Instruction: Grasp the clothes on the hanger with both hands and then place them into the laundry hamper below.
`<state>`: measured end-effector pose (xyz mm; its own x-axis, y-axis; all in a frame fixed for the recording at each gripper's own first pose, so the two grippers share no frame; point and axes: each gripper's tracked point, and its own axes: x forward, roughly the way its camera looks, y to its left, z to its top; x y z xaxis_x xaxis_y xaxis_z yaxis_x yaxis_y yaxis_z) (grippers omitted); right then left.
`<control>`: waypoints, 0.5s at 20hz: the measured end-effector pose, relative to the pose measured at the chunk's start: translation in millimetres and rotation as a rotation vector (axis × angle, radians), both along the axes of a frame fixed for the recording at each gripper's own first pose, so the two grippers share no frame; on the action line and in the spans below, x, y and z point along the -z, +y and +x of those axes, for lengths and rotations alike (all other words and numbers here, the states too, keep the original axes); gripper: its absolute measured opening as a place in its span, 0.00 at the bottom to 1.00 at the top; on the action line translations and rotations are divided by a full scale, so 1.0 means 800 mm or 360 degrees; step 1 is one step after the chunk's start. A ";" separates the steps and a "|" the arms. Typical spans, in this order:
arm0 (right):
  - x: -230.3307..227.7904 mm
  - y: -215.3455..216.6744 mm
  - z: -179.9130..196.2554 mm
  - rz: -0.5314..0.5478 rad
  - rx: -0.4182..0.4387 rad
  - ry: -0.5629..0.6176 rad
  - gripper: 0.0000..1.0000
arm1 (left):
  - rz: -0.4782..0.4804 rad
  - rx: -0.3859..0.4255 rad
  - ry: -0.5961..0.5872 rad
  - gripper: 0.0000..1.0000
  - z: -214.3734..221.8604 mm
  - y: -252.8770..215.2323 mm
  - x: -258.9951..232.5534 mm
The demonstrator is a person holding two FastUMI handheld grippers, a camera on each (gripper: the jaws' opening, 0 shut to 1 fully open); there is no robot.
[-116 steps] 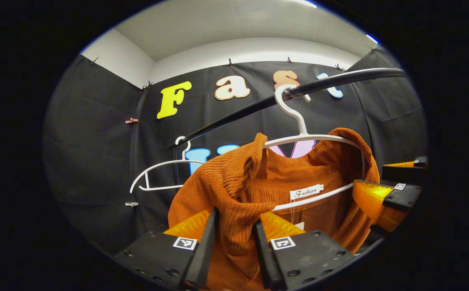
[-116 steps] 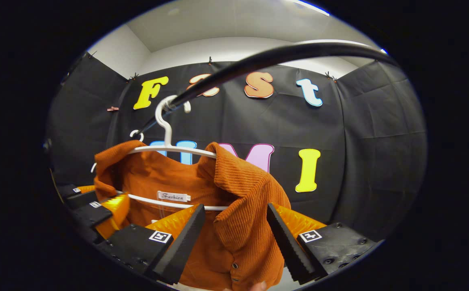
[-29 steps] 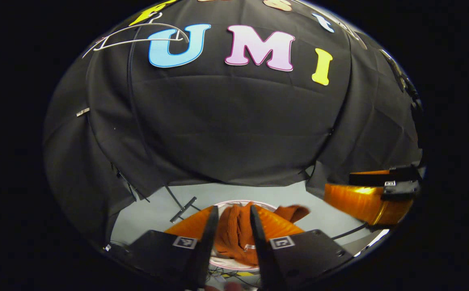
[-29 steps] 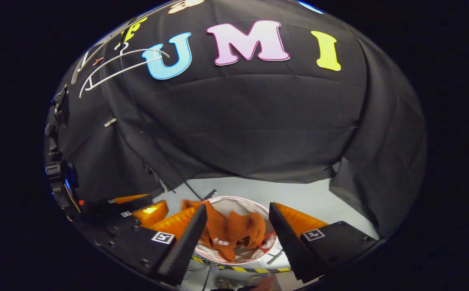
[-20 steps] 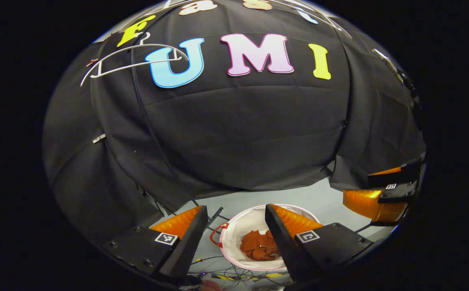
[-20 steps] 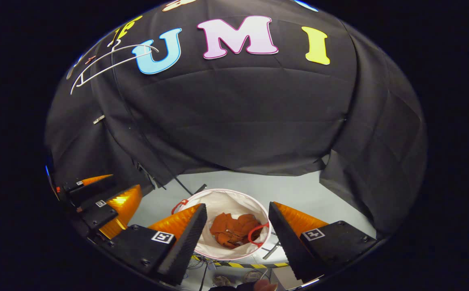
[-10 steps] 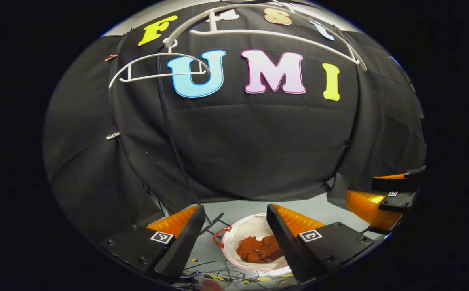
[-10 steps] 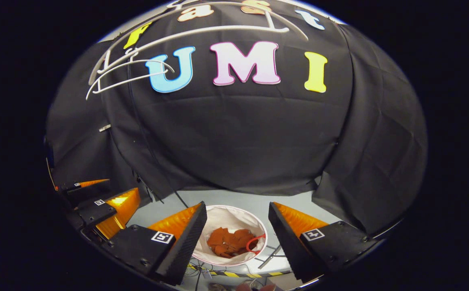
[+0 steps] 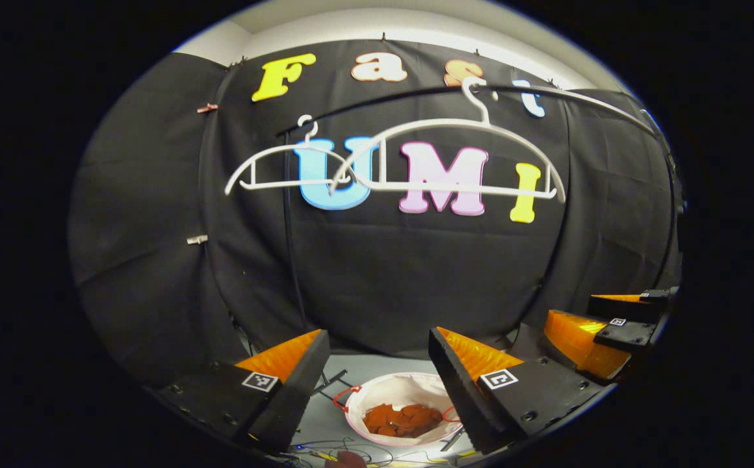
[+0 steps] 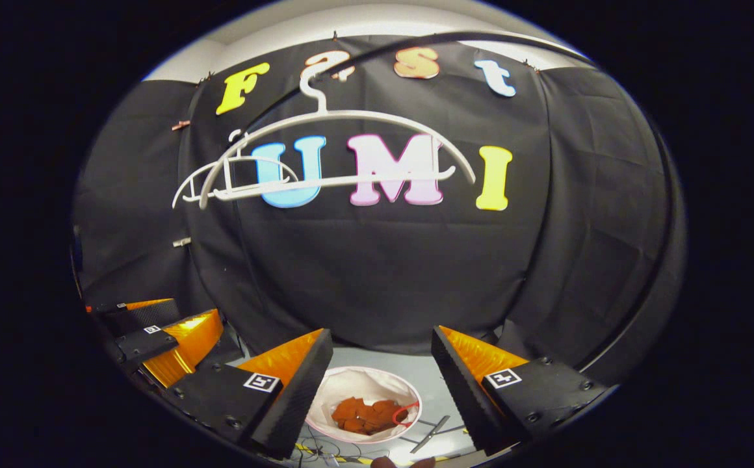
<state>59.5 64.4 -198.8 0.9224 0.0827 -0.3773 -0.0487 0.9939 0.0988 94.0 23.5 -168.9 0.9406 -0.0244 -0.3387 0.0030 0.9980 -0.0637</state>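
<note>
In the left gripper view, a small white hanger [image 9: 286, 172] hangs bare at the left of the black rail [image 9: 390, 97], and a larger white hanger [image 9: 448, 159] hangs just right of it, also bare, the two overlapping in this view. Below, the left claw [image 9: 374, 364] has its fingers spread wide apart with nothing between them; past the gap, down on the grey floor [image 9: 325, 419], stands the round white laundry hamper [image 9: 403, 390], and the orange clothes [image 9: 403, 419] lie crumpled at its bottom. At the far right edge the right claw [image 9: 601, 328] shows from the side. In the right gripper view, the left claw [image 10: 156, 338] sits at the lower left, and the right claw [image 10: 382, 367] is likewise wide apart and empty, framing the hamper with the clothes inside; a red handle [image 10: 403, 413] shows on the hamper's right rim.
</note>
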 end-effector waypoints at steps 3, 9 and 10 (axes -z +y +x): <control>-0.060 -0.006 -0.011 -0.0028 0.0045 -0.0162 0.98 | -0.0008 -0.0009 -0.0123 0.97 -0.018 0.010 -0.051; -0.144 0.004 -0.040 -0.0006 0.0074 -0.0375 0.98 | -0.0001 -0.0019 -0.0343 0.99 -0.051 0.030 -0.131; -0.156 0.006 -0.045 -0.0004 0.0065 -0.0410 0.98 | -0.0005 -0.0020 -0.0369 0.99 -0.053 0.034 -0.146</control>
<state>23.5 69.1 -73.8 0.9906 0.0425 -0.1299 -0.0315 0.9958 0.0858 51.4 50.6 -52.1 0.9935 -0.0130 -0.1135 0.0055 0.9978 -0.0661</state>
